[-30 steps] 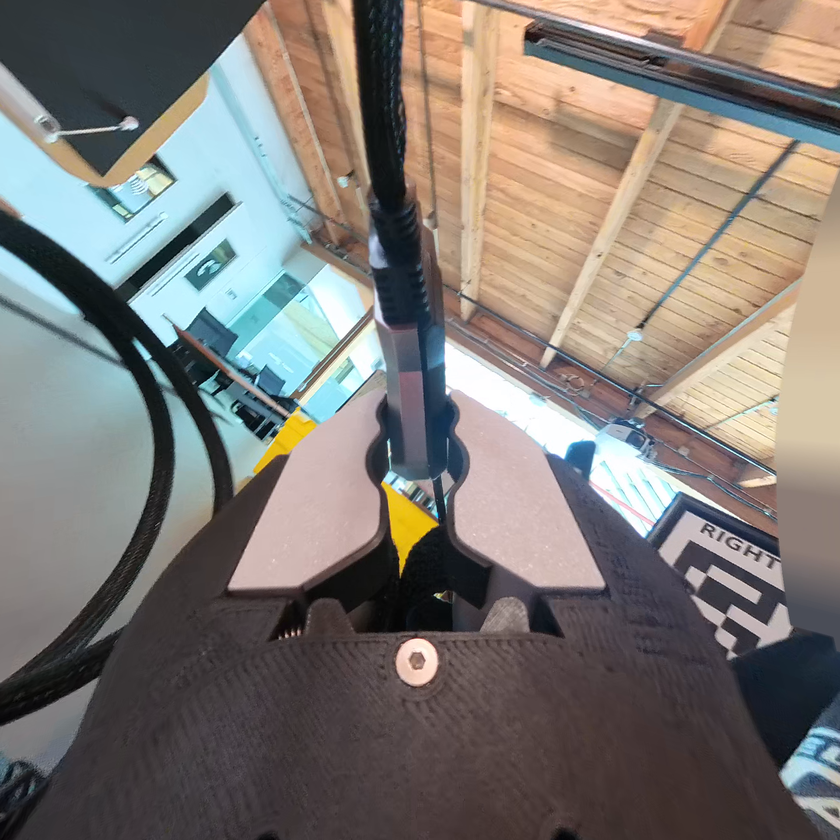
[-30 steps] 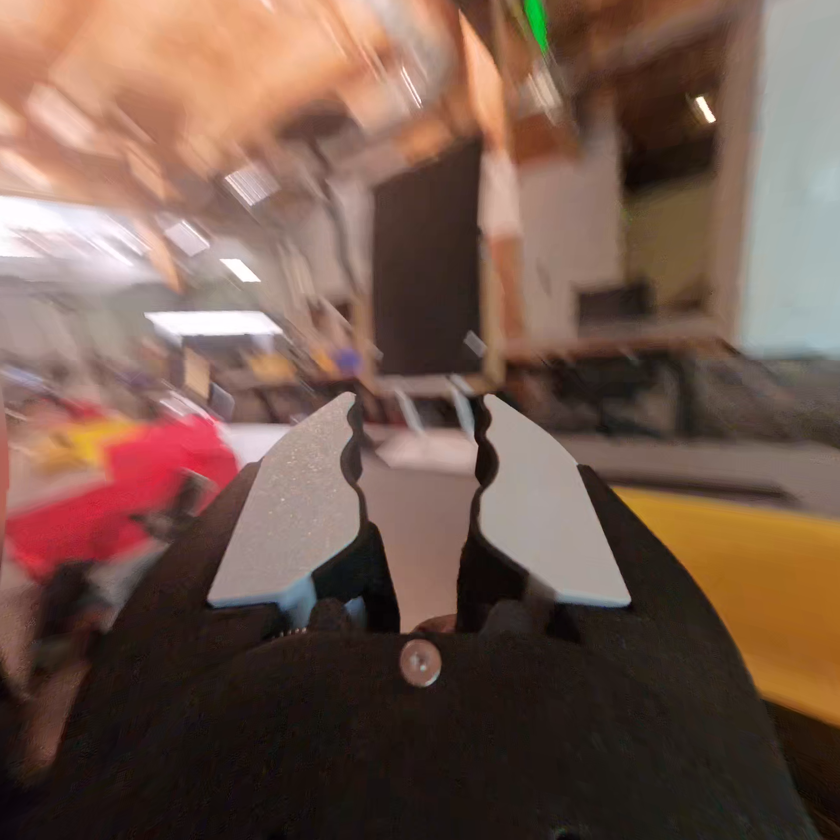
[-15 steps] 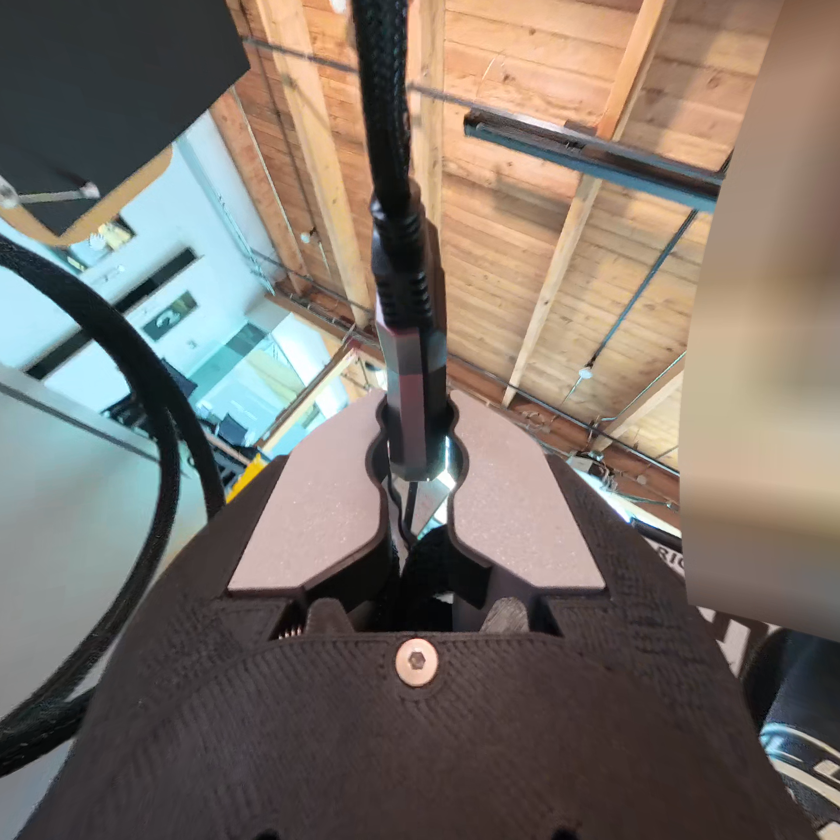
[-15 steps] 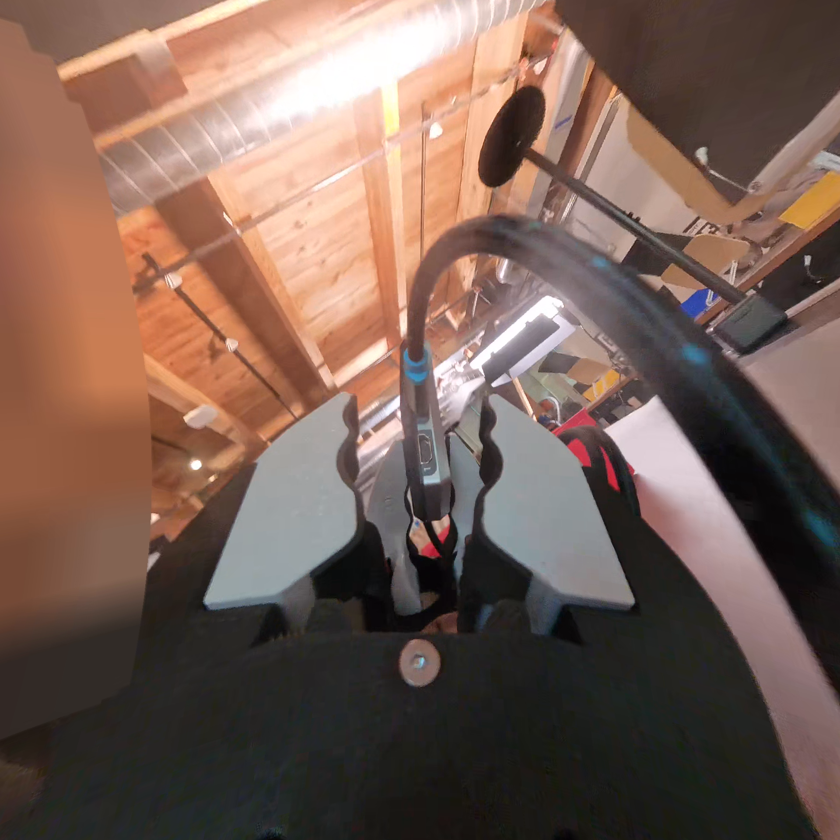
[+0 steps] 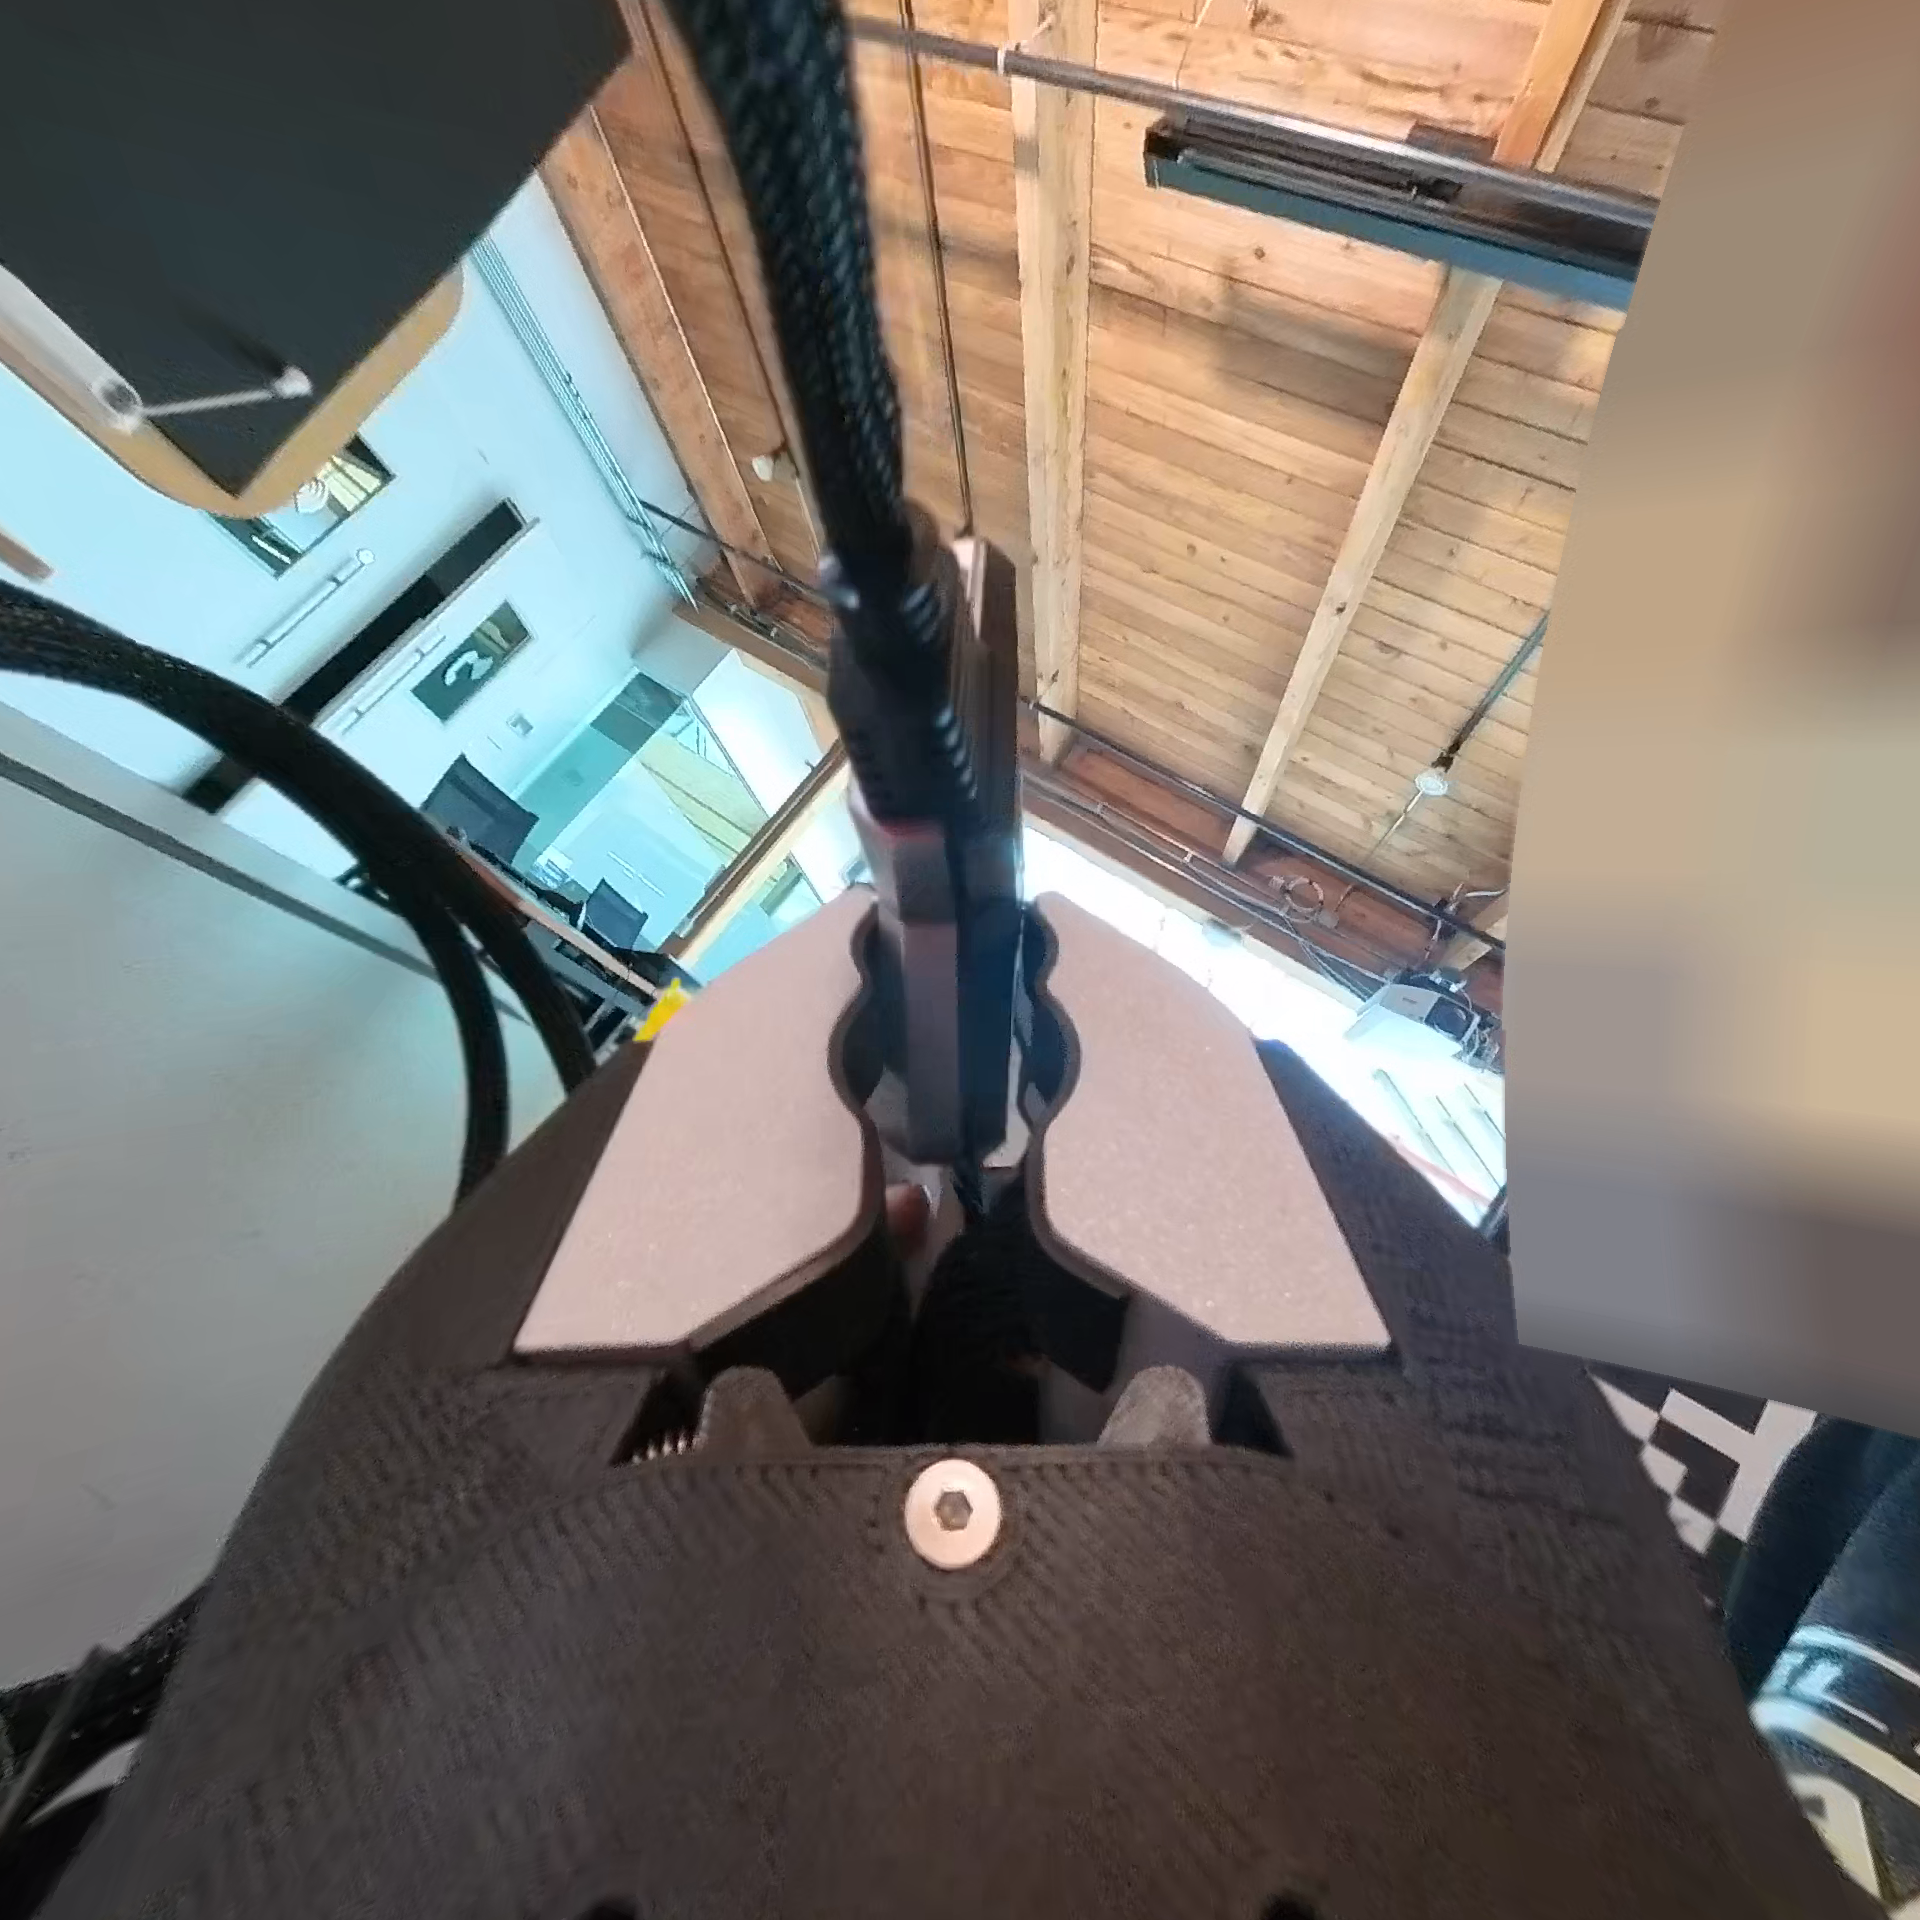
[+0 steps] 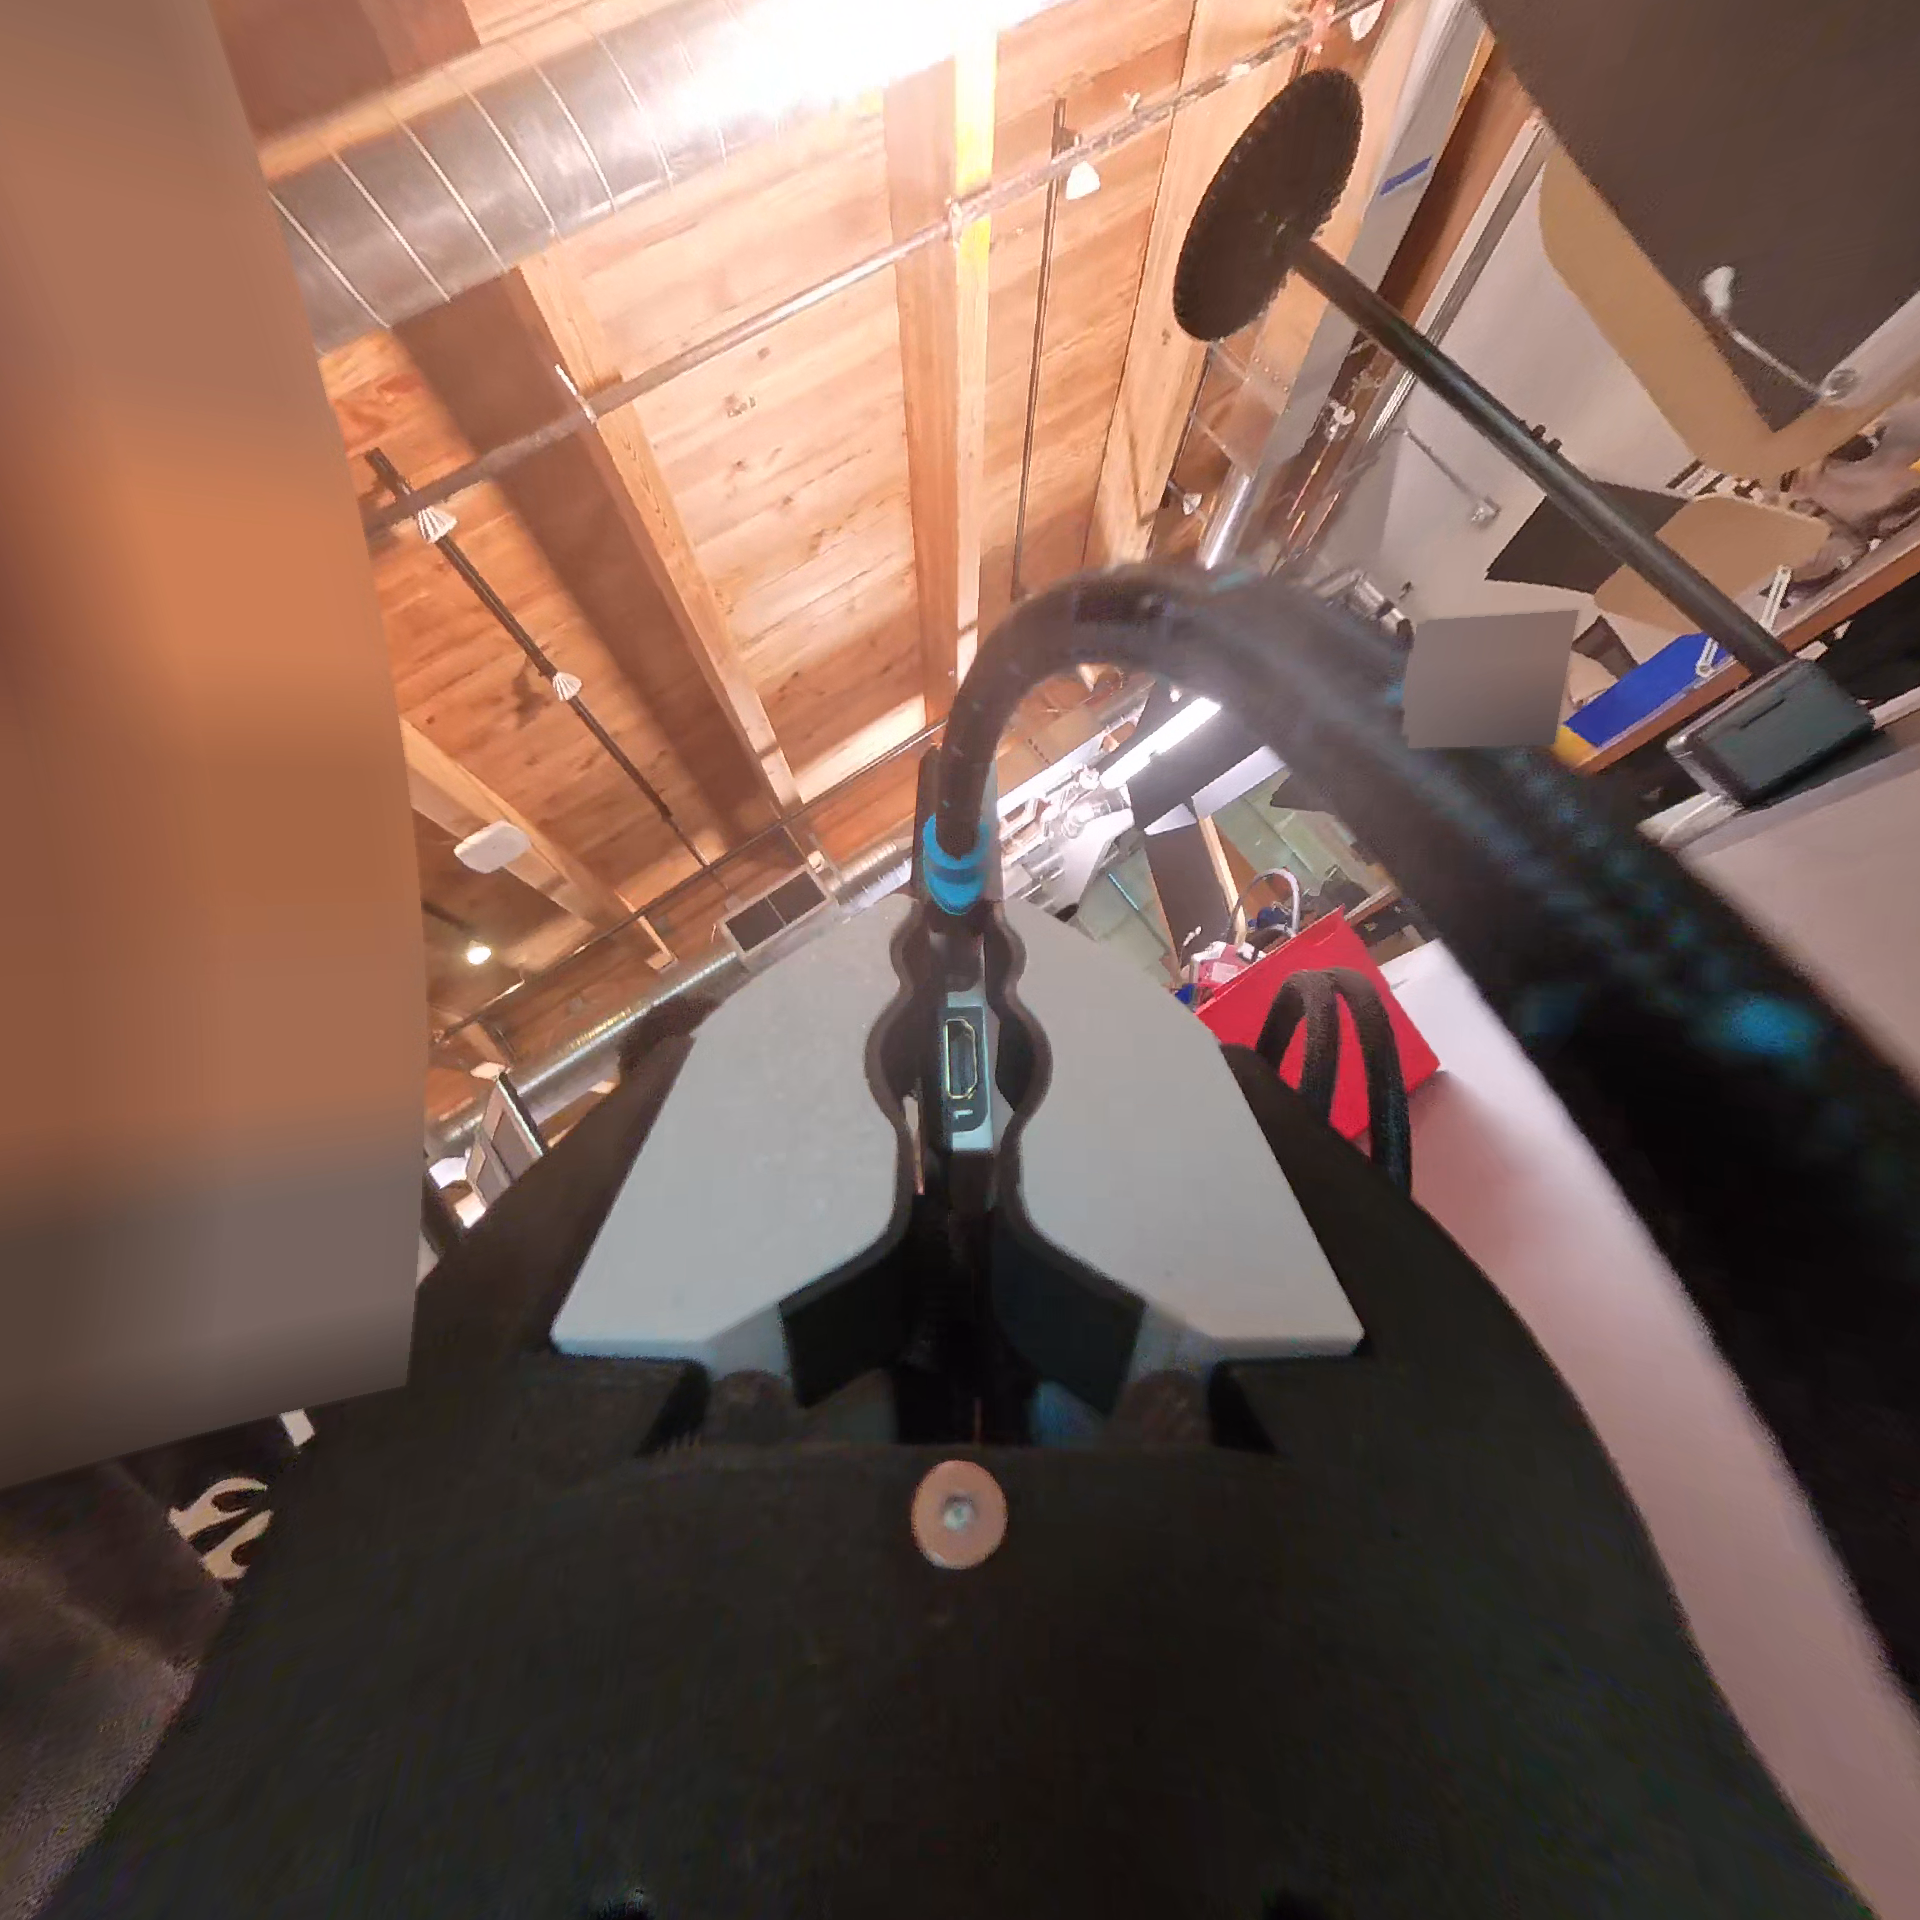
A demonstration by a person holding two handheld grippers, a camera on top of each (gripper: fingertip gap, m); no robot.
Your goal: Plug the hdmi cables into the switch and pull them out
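Note:
My left gripper (image 5: pixel 951 935) is shut on the grey plug (image 5: pixel 925 997) of a black braided HDMI cable (image 5: pixel 821 260), which runs up out of view and loops at the left (image 5: pixel 416 883). A dark flat slab (image 5: pixel 987 707) lies against the plug's right side; I cannot tell what it is. My right gripper (image 6: pixel 956 935) is shut on the small grey switch (image 6: pixel 966 1132), whose open port (image 6: pixel 961 1055) faces the camera. A second braided cable with a blue ring (image 6: pixel 951 862) enters the switch's far end and arcs to the right (image 6: pixel 1351 707).
Both views point up at a wooden beam ceiling. A white table surface (image 5: pixel 156 1143) lies at the left. The right gripper's checkered marker (image 5: pixel 1704 1455) shows low right. A red bag (image 6: pixel 1320 997), a black pole with a disc (image 6: pixel 1268 208) and a black box (image 6: pixel 1777 738) stand at the right.
My right gripper swung from facing the room to facing the ceiling, came around the switch and closed on it. My left gripper stayed shut on the plug and tilted slightly.

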